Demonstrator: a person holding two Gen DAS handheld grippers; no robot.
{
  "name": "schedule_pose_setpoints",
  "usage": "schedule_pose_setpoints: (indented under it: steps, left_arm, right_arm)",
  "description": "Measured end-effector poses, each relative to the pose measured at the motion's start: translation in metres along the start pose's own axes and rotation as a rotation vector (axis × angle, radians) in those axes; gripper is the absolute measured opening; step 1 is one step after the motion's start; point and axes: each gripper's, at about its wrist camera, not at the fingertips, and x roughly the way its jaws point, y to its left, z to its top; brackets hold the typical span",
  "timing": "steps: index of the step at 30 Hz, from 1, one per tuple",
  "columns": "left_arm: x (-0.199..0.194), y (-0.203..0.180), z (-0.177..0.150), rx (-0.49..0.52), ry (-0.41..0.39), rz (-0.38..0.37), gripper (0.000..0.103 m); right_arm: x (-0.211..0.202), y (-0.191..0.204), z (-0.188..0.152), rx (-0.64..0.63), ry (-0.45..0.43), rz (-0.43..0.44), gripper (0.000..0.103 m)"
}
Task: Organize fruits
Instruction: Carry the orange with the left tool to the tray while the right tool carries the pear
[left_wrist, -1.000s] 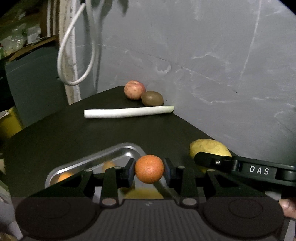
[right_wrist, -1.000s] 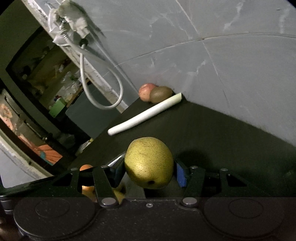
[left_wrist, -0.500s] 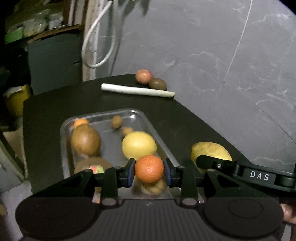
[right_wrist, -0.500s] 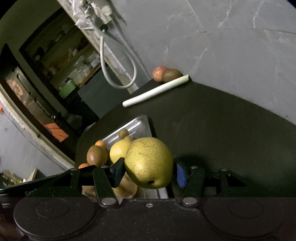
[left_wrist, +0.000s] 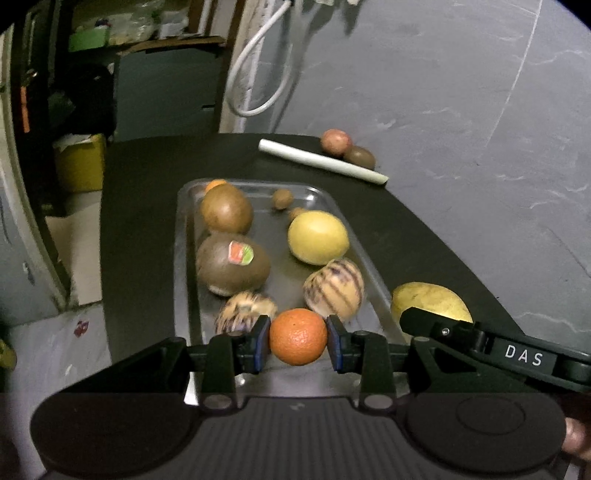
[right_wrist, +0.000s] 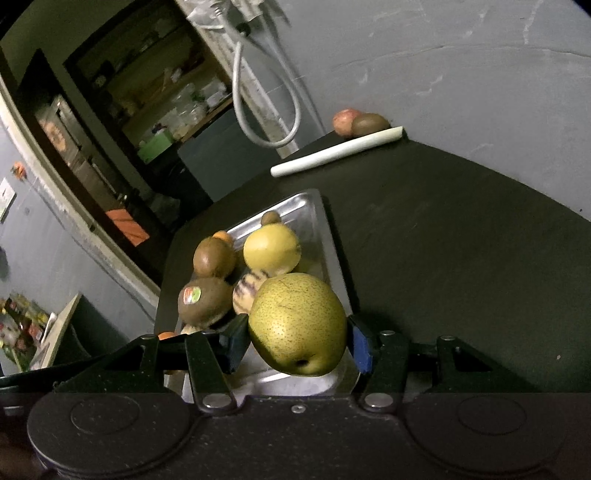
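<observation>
Left gripper (left_wrist: 297, 343) grips an orange (left_wrist: 297, 336) over the tray's (left_wrist: 369, 258) near edge (fruit inside); right gripper (right_wrist: 297, 341) clamps a pear (right_wrist: 297, 324) there

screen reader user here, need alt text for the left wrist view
The left gripper grips an orange between its jaws above the near end of a metal tray holding kiwis, a lemon and striped fruits.
</observation>
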Motion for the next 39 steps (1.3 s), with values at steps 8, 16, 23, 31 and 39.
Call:
schedule_pose_setpoints:
  steps: [8,16,23,31,39]
  left_arm:
    - [0.0,0.008,-0.017,-0.035,0.029,0.031,0.035]
    - [0.004,0.014,-0.025,-0.06,0.045,0.048,0.035]
    - [0.005,0.017,-0.03,-0.074,0.053,0.059,0.035]
    - [0.006,0.017,-0.032,-0.077,0.053,0.068,0.035]
    - [0.007,0.018,-0.032,-0.081,0.052,0.069,0.035]
  right_arm:
    - [0.005,0.011,-0.008,-0.071,0.023,0.012,0.057]
    - [0.011,0.021,-0.012,-0.128,0.033,0.019,0.057]
    - [0.018,0.024,-0.015,-0.166,0.053,0.016,0.057]
    - [0.026,0.025,-0.017,-0.16,0.073,0.03,0.057]
    - [0.027,0.027,-0.019,-0.163,0.076,0.036,0.057]
